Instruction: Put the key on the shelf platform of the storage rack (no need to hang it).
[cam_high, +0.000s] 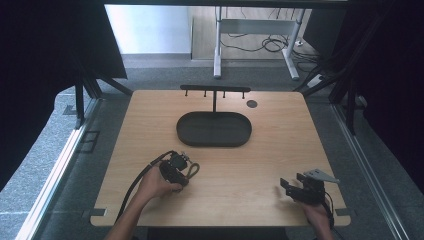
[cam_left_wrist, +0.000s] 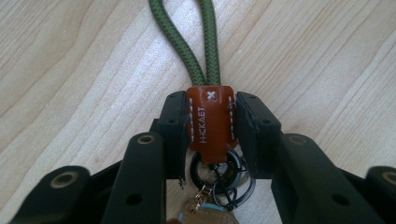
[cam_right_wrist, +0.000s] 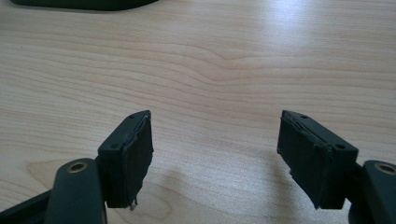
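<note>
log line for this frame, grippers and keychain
left gripper: shut on keychain, green cord loop ahead | right gripper: open, over table | hook stand: bare

The left gripper is matte black plastic, its angular arms set with brass-ringed screw holes near the base; a black cable trails back from it along the bare forearm; the right gripper is the same black, its inner faces lined with worn, ragged rubber pads; a grey three-cornered plate sits atop it.
</note>
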